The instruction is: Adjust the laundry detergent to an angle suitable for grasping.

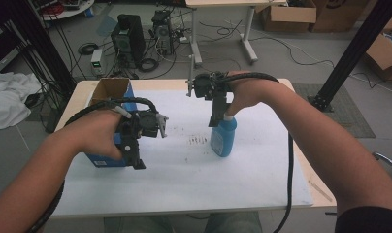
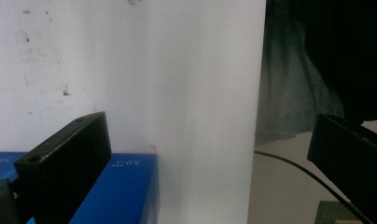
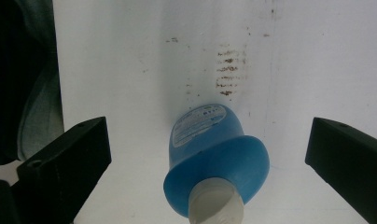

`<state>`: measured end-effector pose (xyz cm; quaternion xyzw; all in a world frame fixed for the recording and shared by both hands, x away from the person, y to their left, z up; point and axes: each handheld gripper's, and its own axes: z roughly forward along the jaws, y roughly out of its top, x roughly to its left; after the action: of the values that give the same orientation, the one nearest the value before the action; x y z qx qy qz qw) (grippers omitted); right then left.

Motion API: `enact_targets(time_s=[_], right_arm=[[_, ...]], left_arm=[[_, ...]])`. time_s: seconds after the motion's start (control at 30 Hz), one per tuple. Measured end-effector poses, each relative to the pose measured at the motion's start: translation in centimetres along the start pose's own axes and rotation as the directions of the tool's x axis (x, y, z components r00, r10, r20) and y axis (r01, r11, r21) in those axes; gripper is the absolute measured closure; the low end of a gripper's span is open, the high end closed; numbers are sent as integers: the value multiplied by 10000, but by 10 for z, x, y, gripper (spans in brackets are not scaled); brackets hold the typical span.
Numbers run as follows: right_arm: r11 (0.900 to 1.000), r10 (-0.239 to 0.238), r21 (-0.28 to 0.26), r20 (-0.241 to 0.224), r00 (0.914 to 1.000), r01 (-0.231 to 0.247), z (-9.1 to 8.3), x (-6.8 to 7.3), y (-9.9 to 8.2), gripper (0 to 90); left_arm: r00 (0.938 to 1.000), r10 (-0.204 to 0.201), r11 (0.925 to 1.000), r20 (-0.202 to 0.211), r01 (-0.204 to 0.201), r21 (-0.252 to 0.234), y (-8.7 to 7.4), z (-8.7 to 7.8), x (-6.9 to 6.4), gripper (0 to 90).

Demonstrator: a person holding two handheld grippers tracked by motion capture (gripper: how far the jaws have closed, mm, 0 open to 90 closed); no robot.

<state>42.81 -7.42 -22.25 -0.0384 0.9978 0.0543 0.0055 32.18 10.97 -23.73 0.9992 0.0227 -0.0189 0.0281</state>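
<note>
Both tongs gape. The right gripper (image 3: 207, 154) hangs over an upright blue bottle (image 3: 214, 154), label unreadable; the left gripper (image 2: 207, 154) hovers beside a blue box (image 2: 119, 191), print illegible.

Blue bottle (image 3: 213, 154) between spread jaws; box (image 1: 110, 97) left.

Blue bottle (image 3: 214, 154) with white cap (image 3: 215, 205), blue box (image 1: 111, 104) with brown cardboard inside, white tabletop (image 1: 194, 179) with brown smudges beside the bottle
</note>
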Motion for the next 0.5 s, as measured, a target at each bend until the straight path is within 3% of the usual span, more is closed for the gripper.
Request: enact_targets(time_s=[0.4,0.5], right_arm=[[9998,-92,-187,84,9999,94,0,1,-2,0],[9999,-55,-102,54,10000,56,0,3,-2,0]], left_arm=[[9998,203,9997,-93,-205,-156,13,-6,-6,1],[9998,202,9998,-44,-202,10,13,-4,-7,1]])
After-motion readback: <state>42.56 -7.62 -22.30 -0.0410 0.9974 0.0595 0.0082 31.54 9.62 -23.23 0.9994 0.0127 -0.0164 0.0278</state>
